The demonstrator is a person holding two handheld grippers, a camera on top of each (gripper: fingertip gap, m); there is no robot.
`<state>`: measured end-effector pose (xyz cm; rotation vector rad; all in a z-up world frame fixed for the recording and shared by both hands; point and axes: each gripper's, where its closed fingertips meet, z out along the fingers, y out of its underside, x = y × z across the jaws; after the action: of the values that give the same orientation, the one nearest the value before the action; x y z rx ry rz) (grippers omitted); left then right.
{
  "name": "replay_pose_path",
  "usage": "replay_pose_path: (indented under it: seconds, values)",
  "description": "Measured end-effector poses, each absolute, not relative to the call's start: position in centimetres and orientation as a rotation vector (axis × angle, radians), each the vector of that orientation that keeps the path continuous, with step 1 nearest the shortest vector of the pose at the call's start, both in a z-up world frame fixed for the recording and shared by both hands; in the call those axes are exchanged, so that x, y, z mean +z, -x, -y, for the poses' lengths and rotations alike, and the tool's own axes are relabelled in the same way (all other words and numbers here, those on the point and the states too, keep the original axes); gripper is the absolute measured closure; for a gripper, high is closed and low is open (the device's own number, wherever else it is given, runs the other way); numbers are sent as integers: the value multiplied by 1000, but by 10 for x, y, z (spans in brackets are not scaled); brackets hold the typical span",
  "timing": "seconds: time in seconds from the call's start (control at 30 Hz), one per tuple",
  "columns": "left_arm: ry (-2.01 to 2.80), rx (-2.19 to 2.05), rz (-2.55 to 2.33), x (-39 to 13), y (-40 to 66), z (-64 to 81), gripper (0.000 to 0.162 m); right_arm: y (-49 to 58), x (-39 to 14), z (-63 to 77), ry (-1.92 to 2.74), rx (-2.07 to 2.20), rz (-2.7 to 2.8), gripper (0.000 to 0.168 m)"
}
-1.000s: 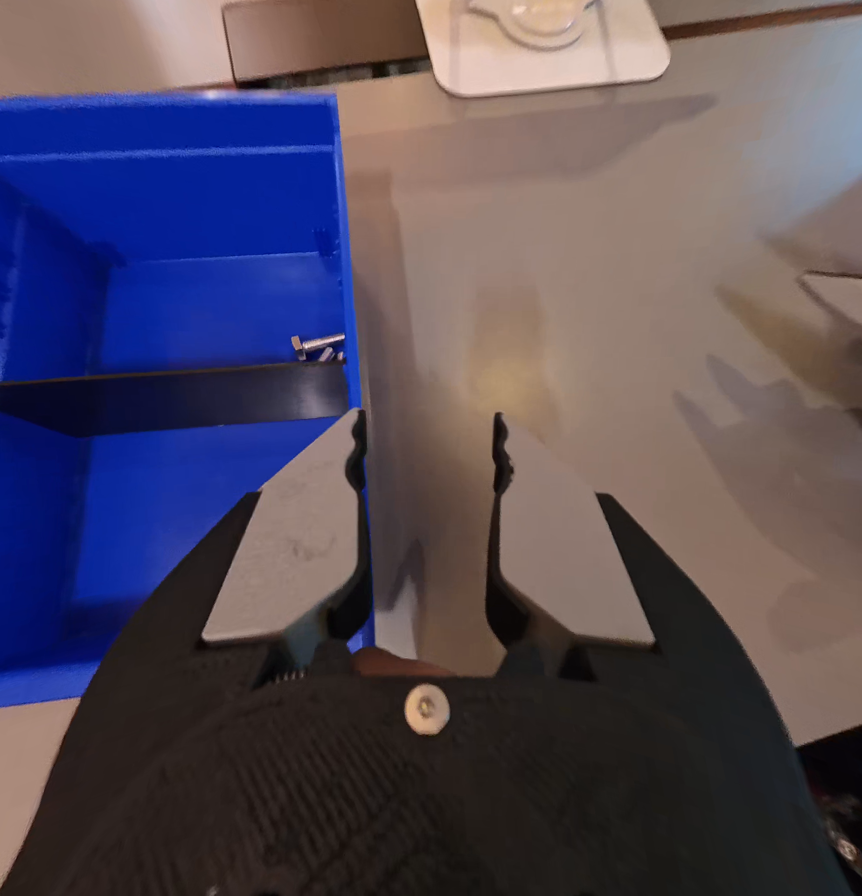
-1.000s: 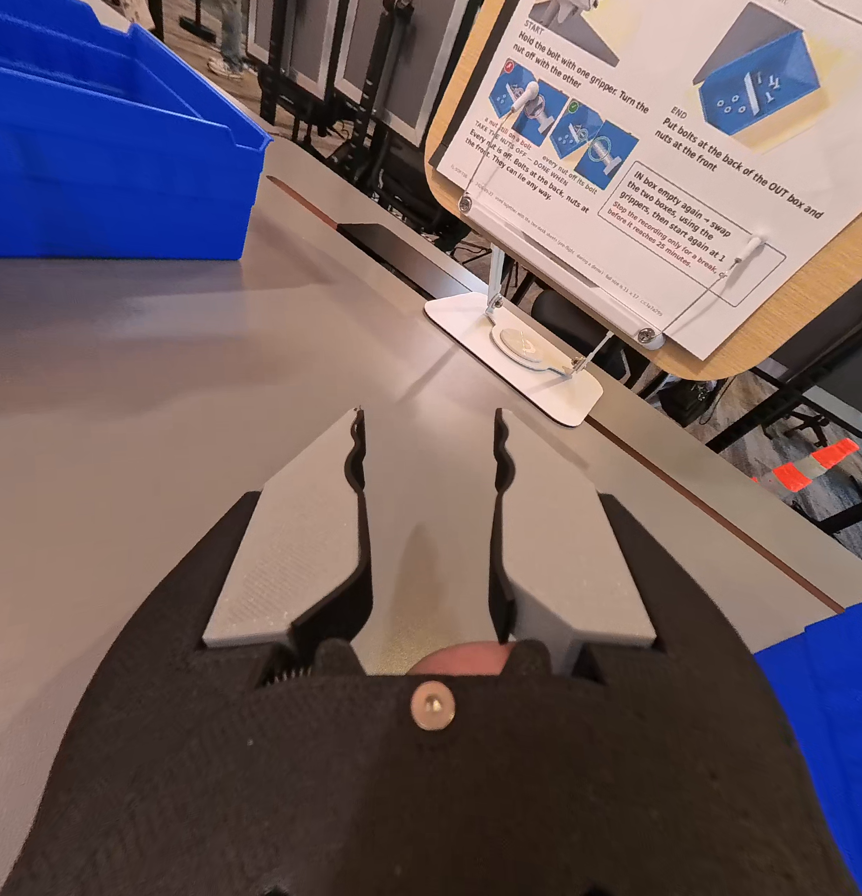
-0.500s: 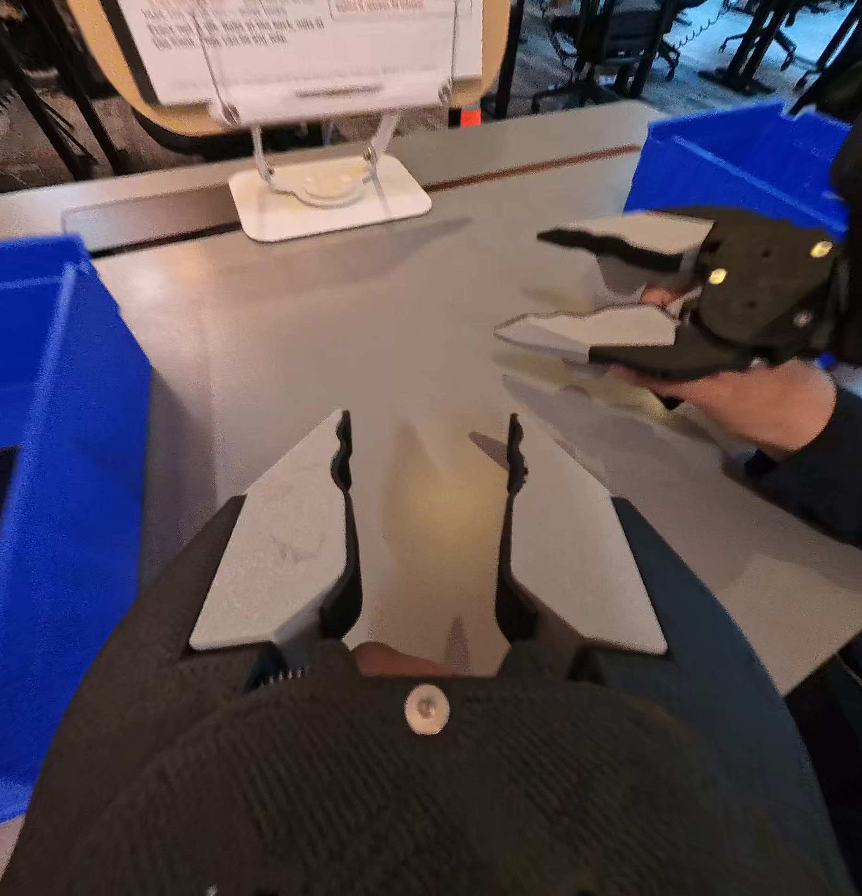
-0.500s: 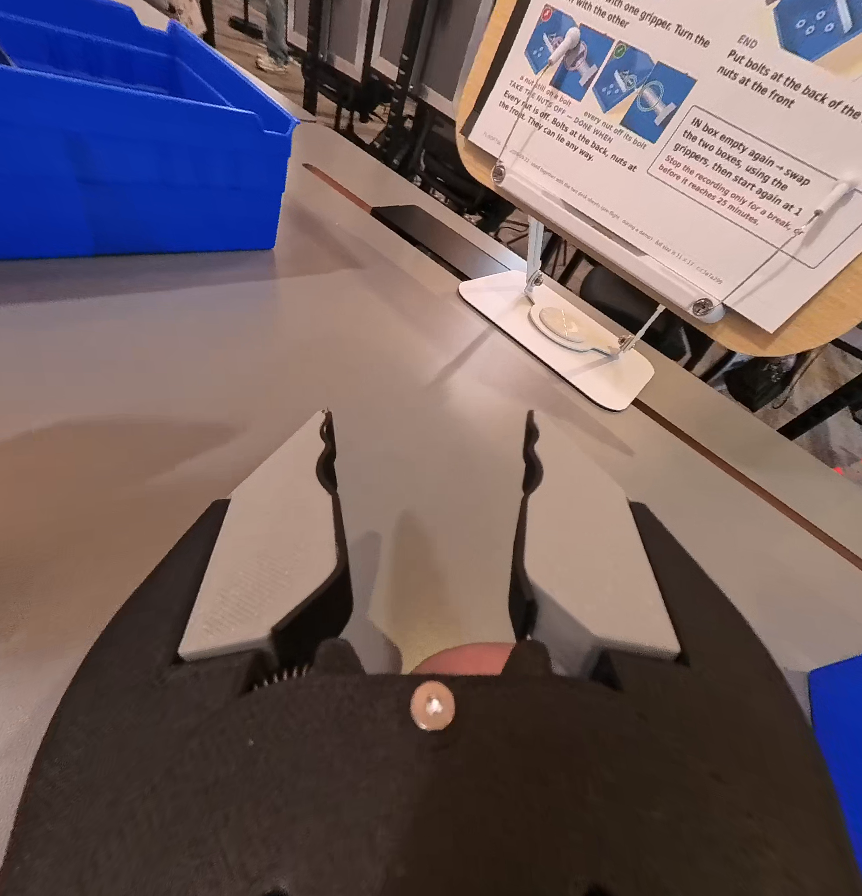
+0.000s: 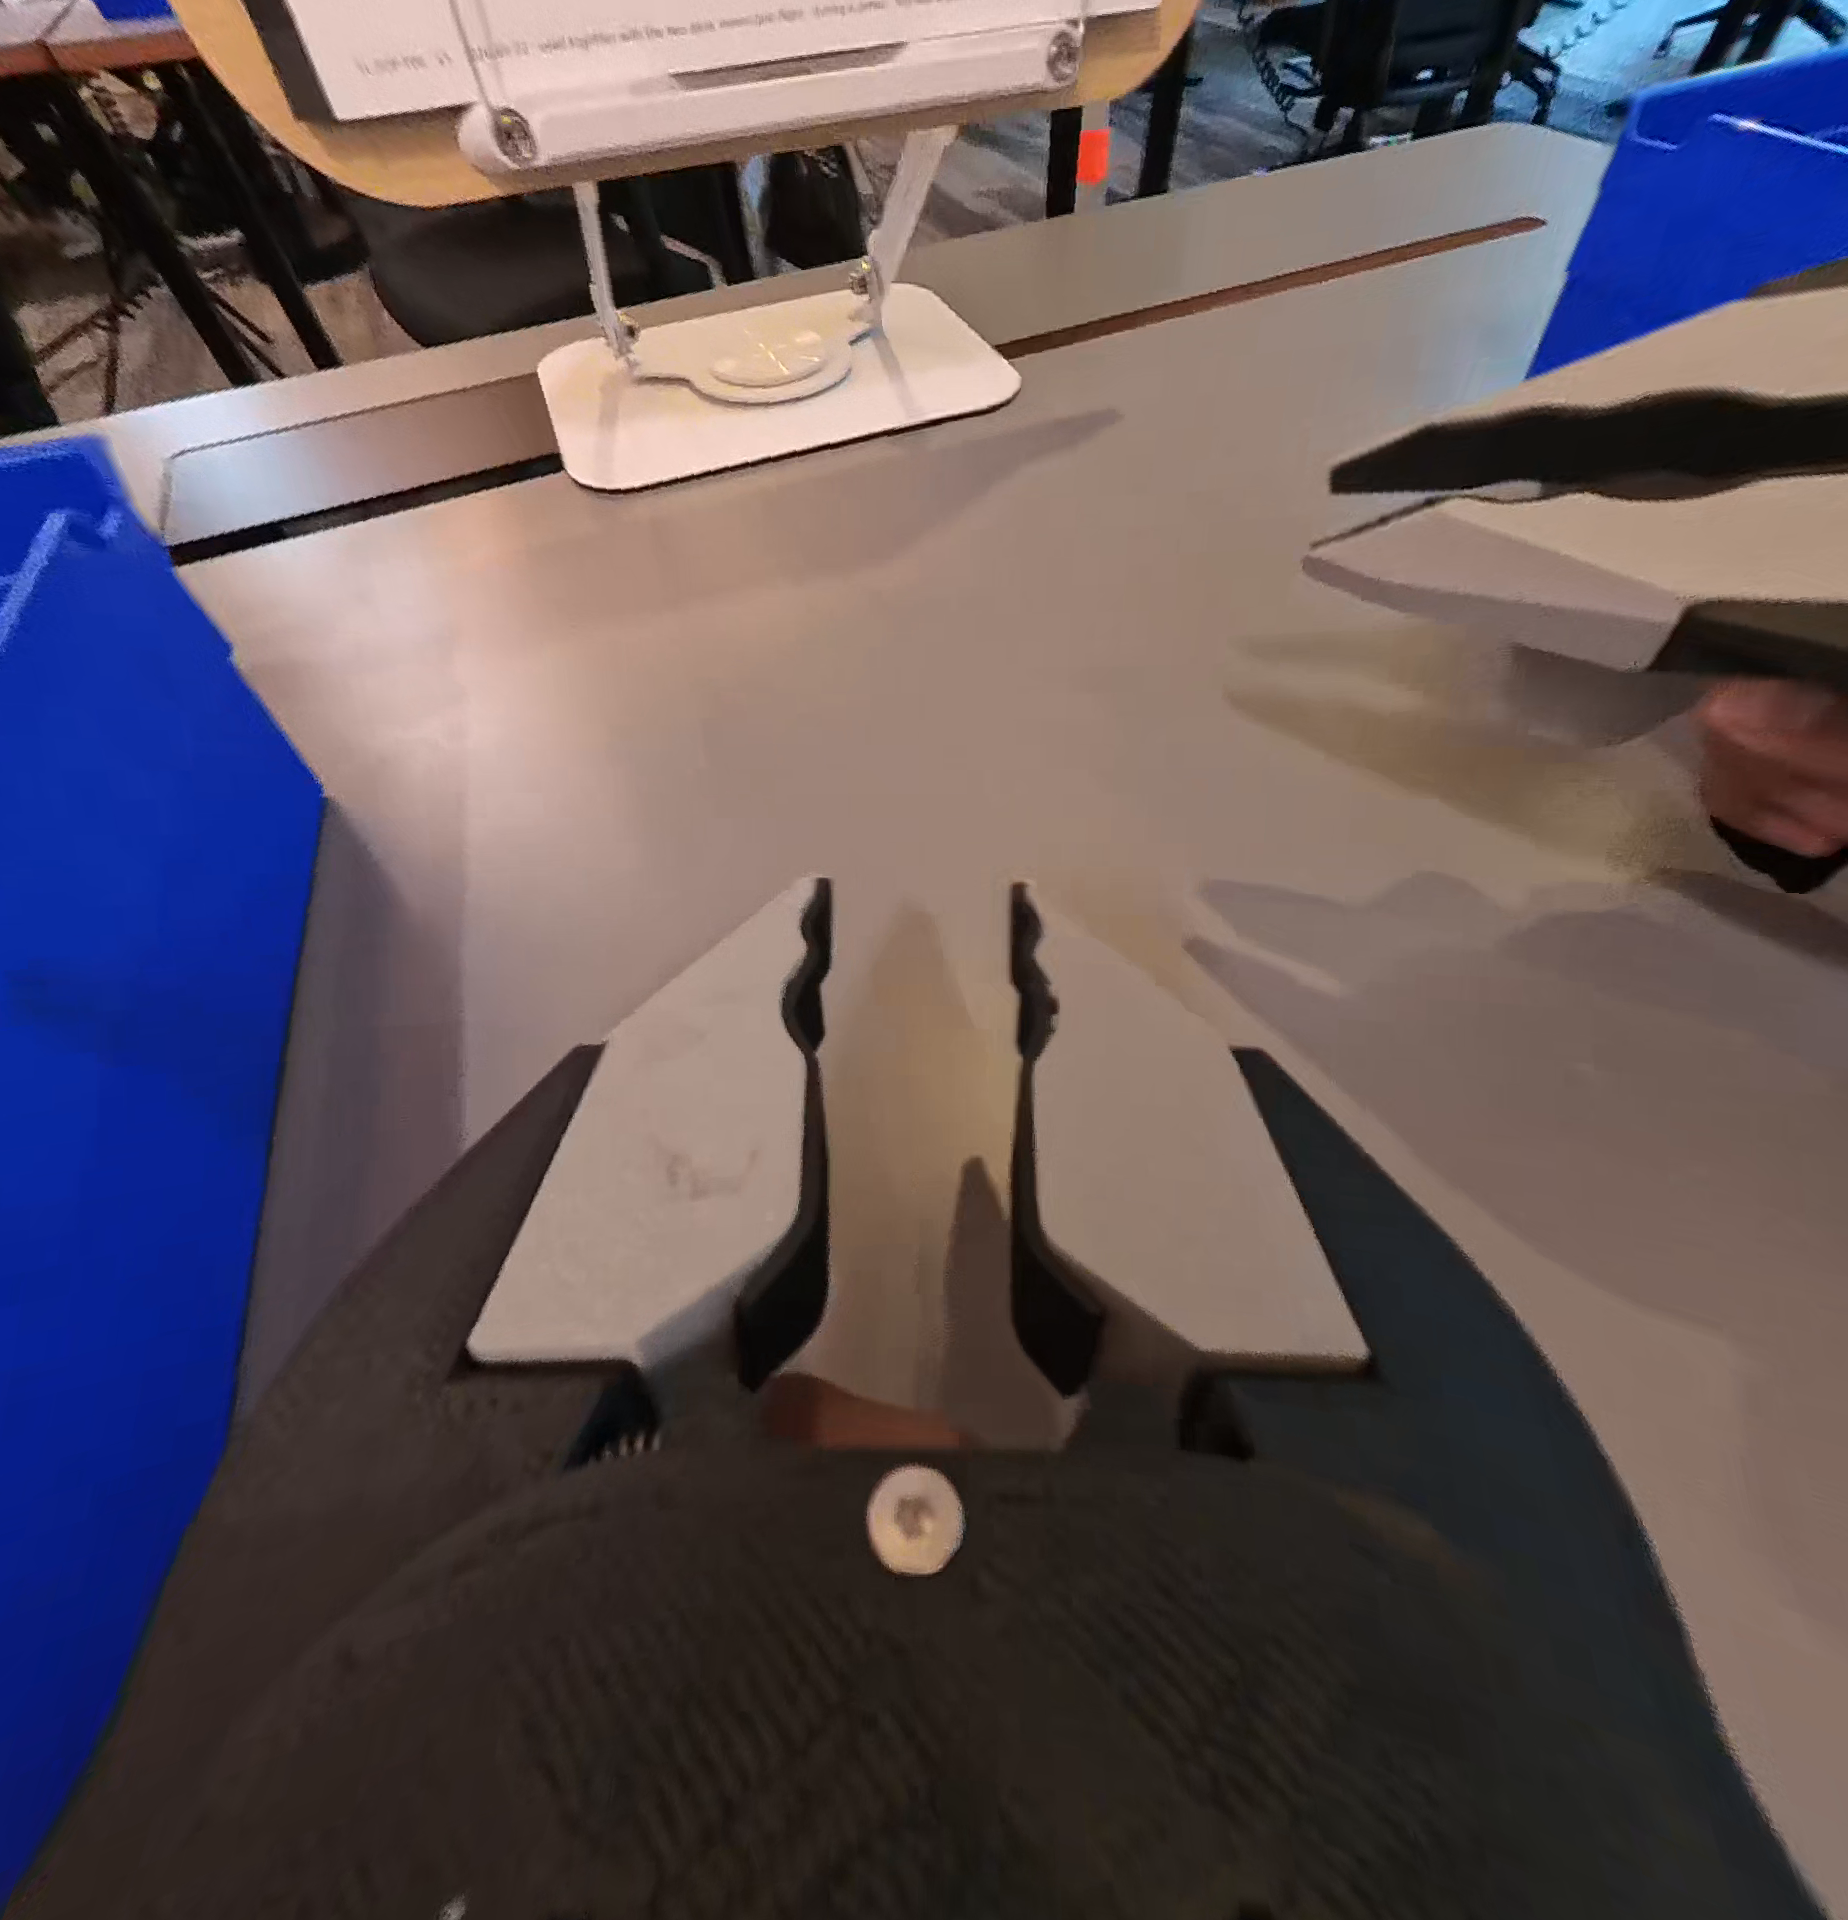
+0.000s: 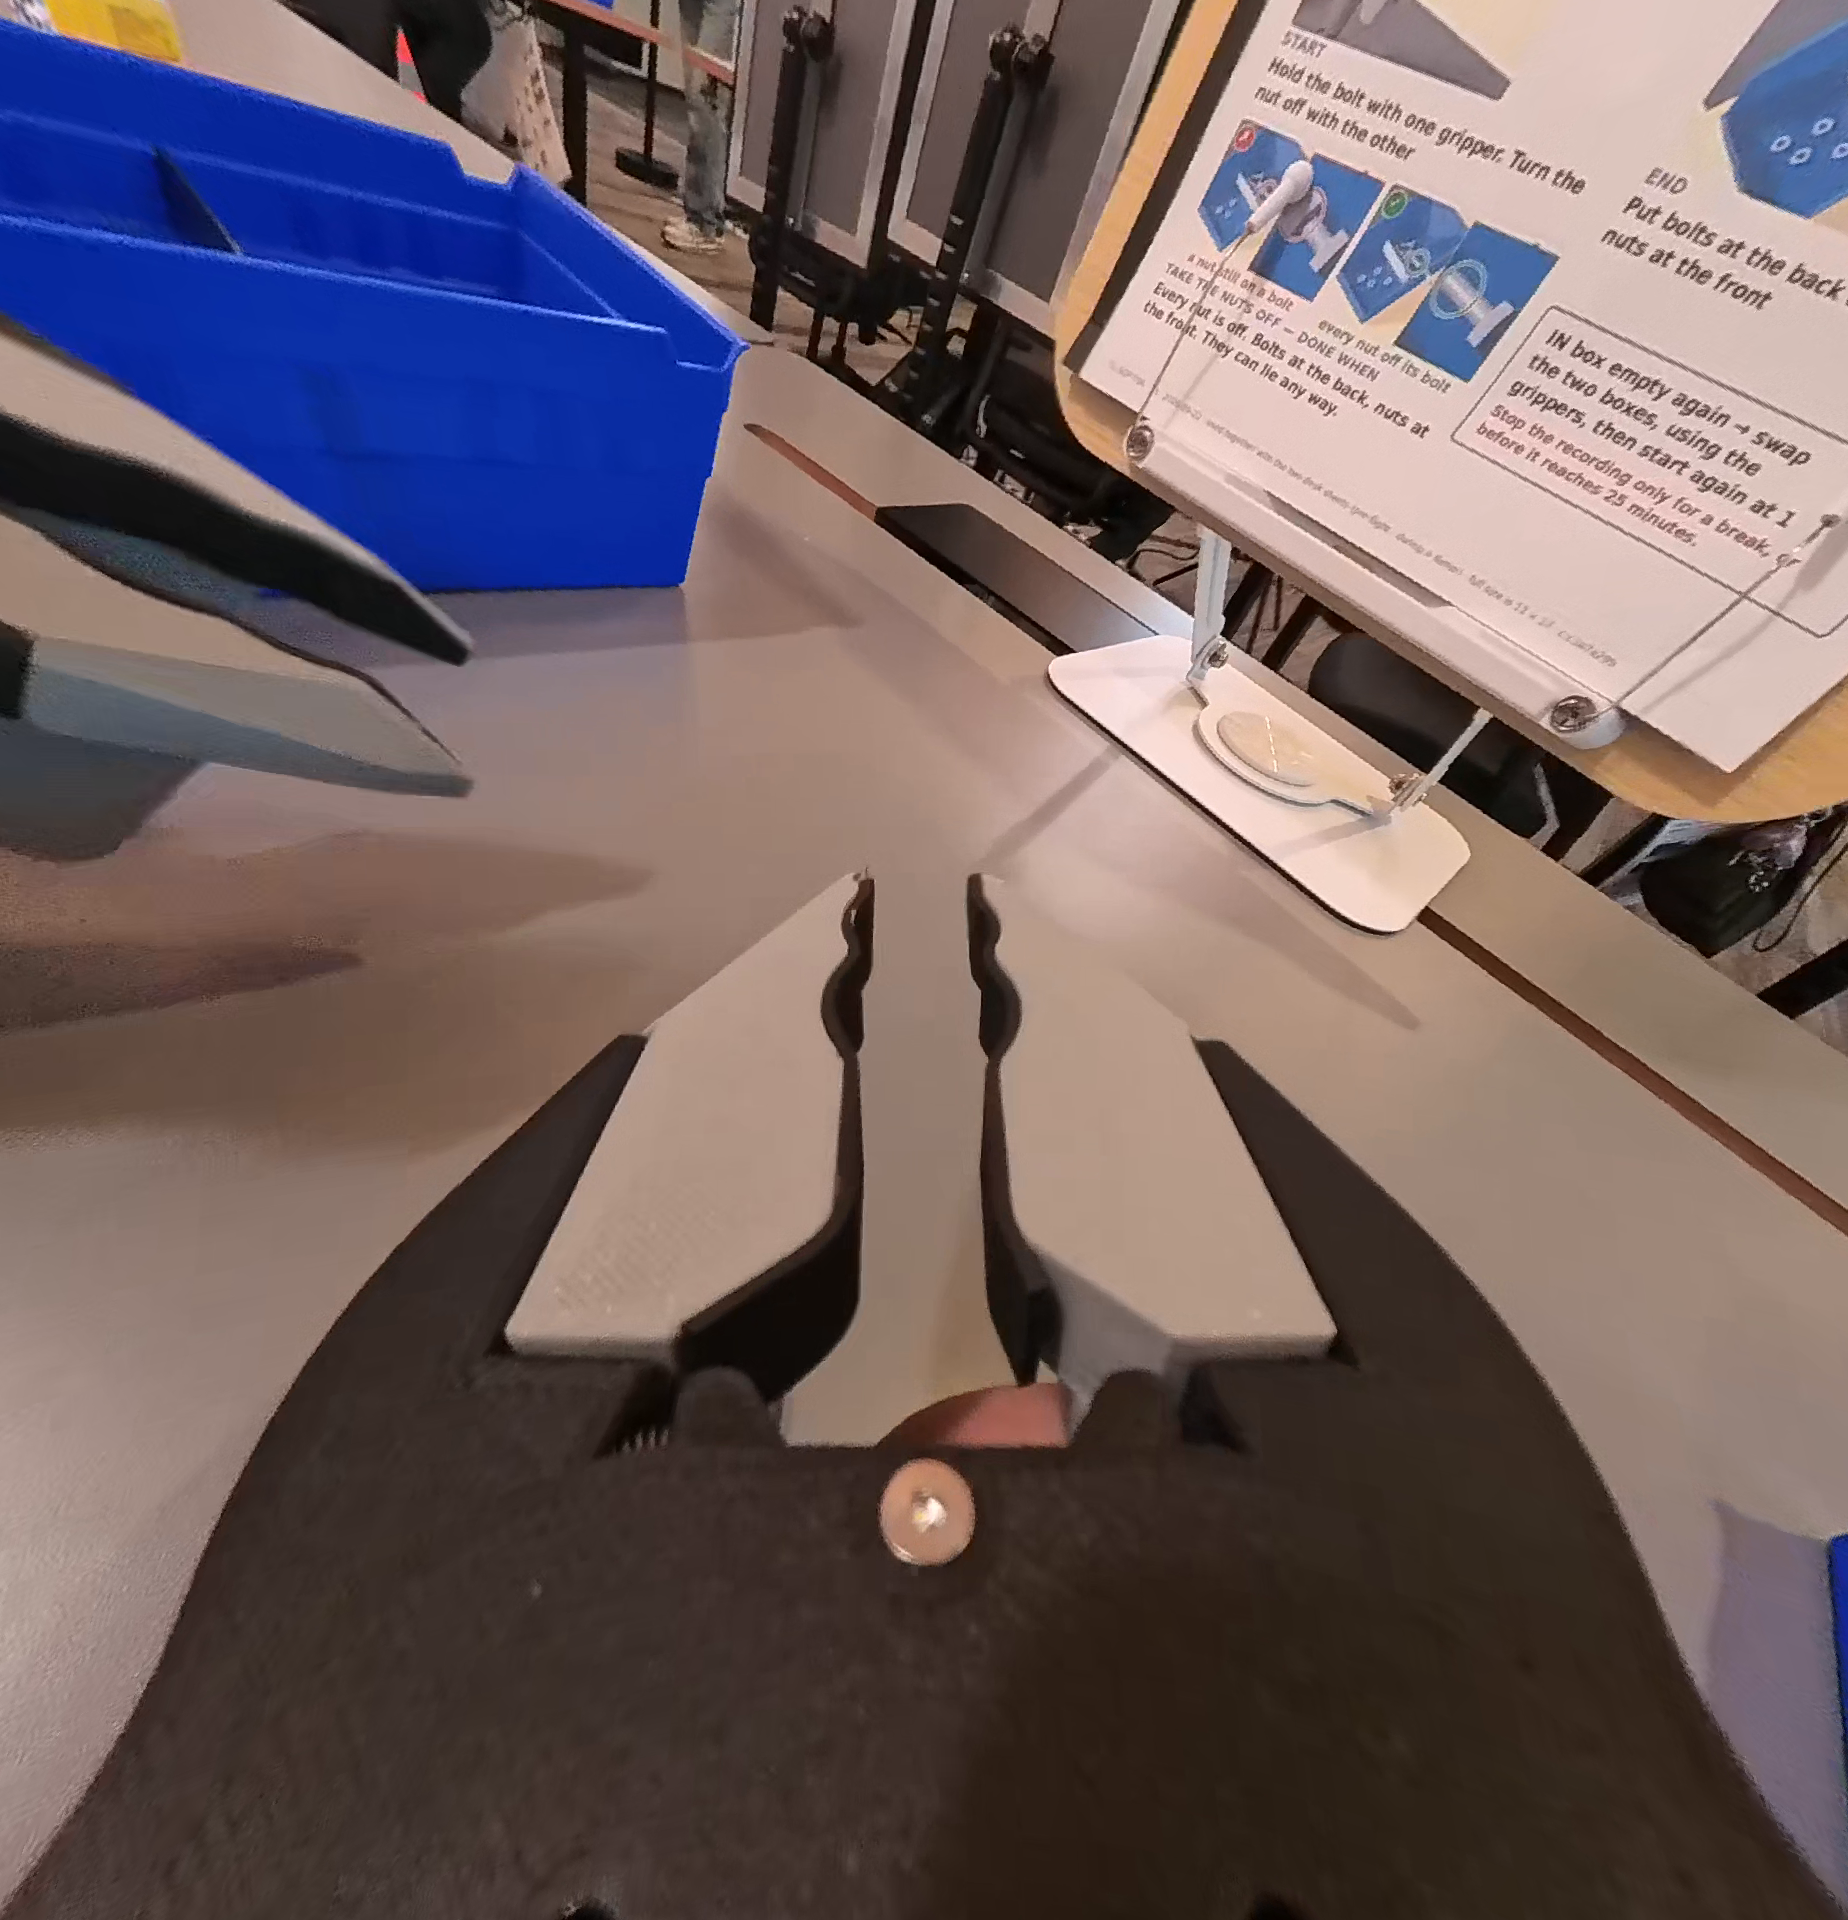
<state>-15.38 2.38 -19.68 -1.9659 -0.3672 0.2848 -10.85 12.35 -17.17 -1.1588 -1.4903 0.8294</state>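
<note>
My left gripper is open and empty, low over the bare grey table, and points at the white sign stand base. My right gripper is empty, with only a narrow gap between its fingers, and also hovers over the table. Each shows in the other's view: the right one comes in from the right, held by a hand, and the left one comes in from the left. Their tips are close but apart.
A blue bin stands at the left, and in the right wrist view it holds a black divider. Another blue bin stands at the right. An instruction board on its stand rises at the table's far edge.
My left gripper has swung from over the left blue bin to the table's middle, facing the stand. Both grippers' jaws have narrowed, the right one more. The two grippers have come closer together.
</note>
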Motion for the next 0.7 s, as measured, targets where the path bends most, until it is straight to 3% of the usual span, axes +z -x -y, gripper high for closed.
replay_pose_path:
  seconds: [0.07,0.2,0.3,0.7]
  values:
    - [1991,213,333,-201,154,-34,114,108,-174,-120,1163,839,1510,153]
    - [2055,172,253,-210,151,-50,106,108,-174,-117,1201,902,1509,138]
    - [2102,62,168,-219,123,-58,97,106,-168,-126,1215,920,1463,136]
    - [2080,-33,86,-226,86,-60,98,109,-198,-140,1400,1009,1477,123]
